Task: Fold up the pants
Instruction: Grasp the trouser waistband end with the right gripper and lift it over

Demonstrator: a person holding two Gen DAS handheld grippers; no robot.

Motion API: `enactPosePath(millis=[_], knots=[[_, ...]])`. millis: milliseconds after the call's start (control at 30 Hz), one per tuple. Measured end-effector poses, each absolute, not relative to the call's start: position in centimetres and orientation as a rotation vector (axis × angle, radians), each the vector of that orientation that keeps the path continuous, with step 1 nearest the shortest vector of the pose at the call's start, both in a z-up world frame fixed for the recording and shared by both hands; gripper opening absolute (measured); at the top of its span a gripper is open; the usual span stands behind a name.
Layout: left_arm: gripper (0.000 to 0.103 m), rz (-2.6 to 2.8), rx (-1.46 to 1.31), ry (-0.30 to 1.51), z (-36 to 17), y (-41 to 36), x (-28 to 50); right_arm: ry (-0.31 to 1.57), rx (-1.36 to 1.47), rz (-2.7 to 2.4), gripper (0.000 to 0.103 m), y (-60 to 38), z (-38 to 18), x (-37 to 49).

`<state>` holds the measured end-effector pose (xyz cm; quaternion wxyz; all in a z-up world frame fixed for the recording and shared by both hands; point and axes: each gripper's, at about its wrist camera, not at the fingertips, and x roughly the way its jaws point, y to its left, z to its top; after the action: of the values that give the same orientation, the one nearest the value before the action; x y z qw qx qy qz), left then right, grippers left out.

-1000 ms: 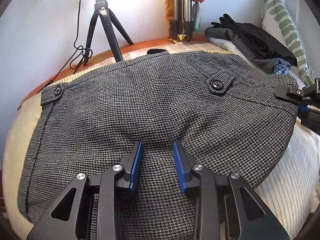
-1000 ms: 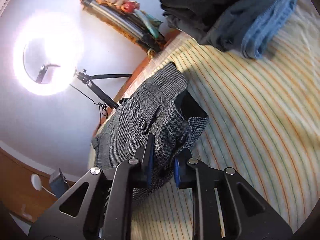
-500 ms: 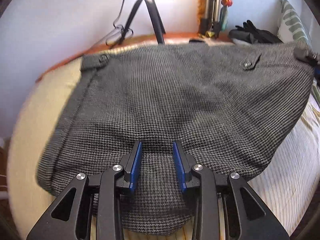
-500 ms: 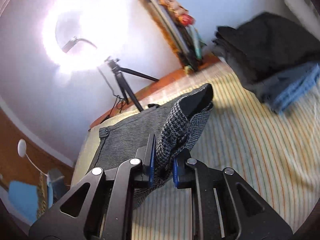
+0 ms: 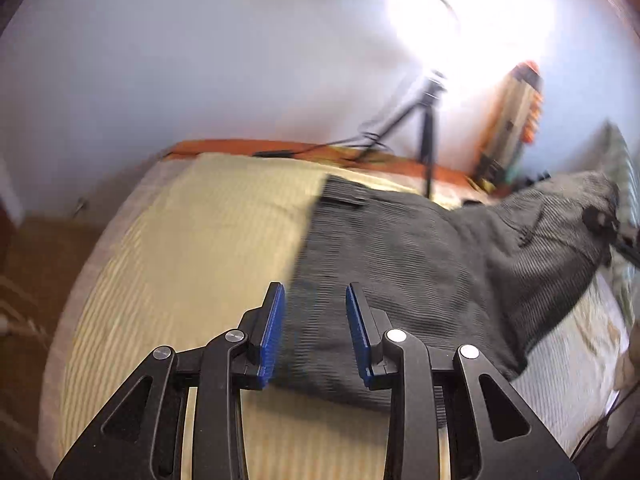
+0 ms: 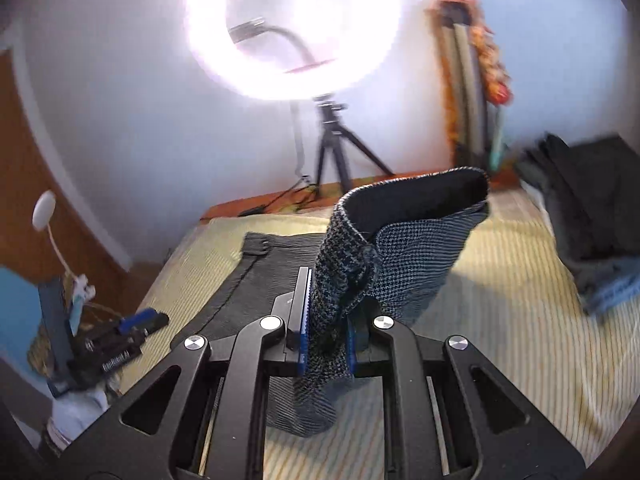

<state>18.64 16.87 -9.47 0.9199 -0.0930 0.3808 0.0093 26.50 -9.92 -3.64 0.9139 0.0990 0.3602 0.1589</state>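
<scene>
Grey houndstooth pants lie folded on the striped yellow bedsheet. My left gripper is open and empty, its blue pads above the near left edge of the pants. My right gripper is shut on one end of the pants and holds it lifted off the bed, so the cloth stands up and curls open. In the left wrist view that raised end is at the far right, with the right gripper on it.
A ring light on a black tripod stands behind the bed by the wall. A pile of dark and blue clothes lies at the right. Tools and clutter sit beside the bed on the left.
My right gripper has lifted its end of the pants higher and swung it left. My left gripper has moved off the middle of the pants toward their left edge, still open.
</scene>
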Motion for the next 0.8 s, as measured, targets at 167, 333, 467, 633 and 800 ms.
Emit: enactPosePath(millis=[167, 333, 467, 633, 800], knots=[[0.030, 0.076, -0.281, 0.785, -10.4, 20.1, 18.7, 0.757, 0.075, 0.408, 0.015, -4.1, -3.4, 27.1], [0.030, 0.127, -0.320, 0.743, -10.1, 22.5, 17.8, 0.787, -0.052, 0.498, 0.015, 2.3, -4.6, 27.1], [0.030, 0.162, -0.368, 0.712, -9.9, 24.8, 16.5, 0.848, -0.154, 0.574, 0.014, 7.8, -7.3, 27.3], [0.030, 0.207, -0.387, 0.696, -9.9, 26.3, 15.7, 0.936, -0.286, 0.634, 0.014, 12.9, -12.1, 27.4], [0.030, 0.204, -0.390, 0.694, -9.6, 26.3, 16.0, 0.962, -0.333, 0.673, 0.014, 13.7, -14.2, 26.8]])
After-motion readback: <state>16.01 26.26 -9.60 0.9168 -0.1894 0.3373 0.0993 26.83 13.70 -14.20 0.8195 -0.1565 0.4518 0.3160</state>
